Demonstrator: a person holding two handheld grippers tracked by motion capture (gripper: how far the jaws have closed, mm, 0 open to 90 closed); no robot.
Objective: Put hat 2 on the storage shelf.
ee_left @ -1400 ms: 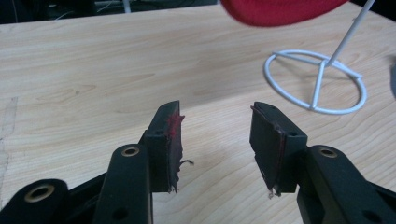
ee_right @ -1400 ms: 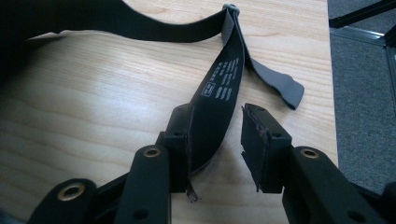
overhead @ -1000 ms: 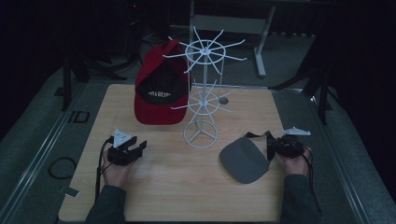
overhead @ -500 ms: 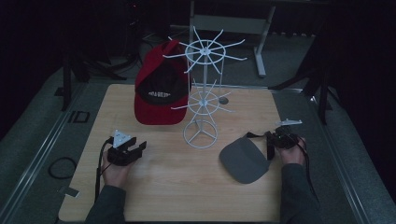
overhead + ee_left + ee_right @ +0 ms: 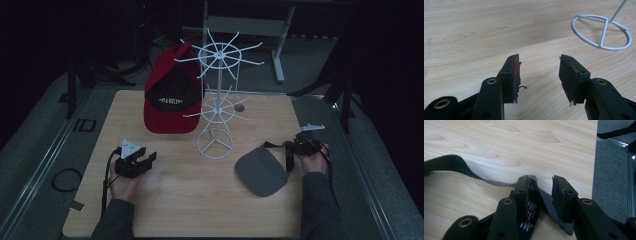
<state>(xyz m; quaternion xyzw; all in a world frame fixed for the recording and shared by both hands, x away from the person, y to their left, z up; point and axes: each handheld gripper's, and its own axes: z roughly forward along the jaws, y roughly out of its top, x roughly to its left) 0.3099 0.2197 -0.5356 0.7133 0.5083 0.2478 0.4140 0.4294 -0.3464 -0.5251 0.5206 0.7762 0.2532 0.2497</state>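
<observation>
A grey visor lies on the wooden table at the right, brim toward me. Its dark strap loops back toward my right gripper. The strap end runs between that gripper's jaws, resting against the left pad with a gap to the right pad. Those jaws have just been opening. My left gripper rests low at the table's left, open with nothing between its jaws. A red and black cap hangs on the white wire rack.
The rack's ring base stands mid-table between both grippers. The table's right edge runs close beside my right gripper, with grey floor beyond it. A cable lies coiled on the floor at the left.
My right hand has shifted slightly left and away from me, staying at the visor's strap. The visor has hardly moved. The left gripper has stayed still.
</observation>
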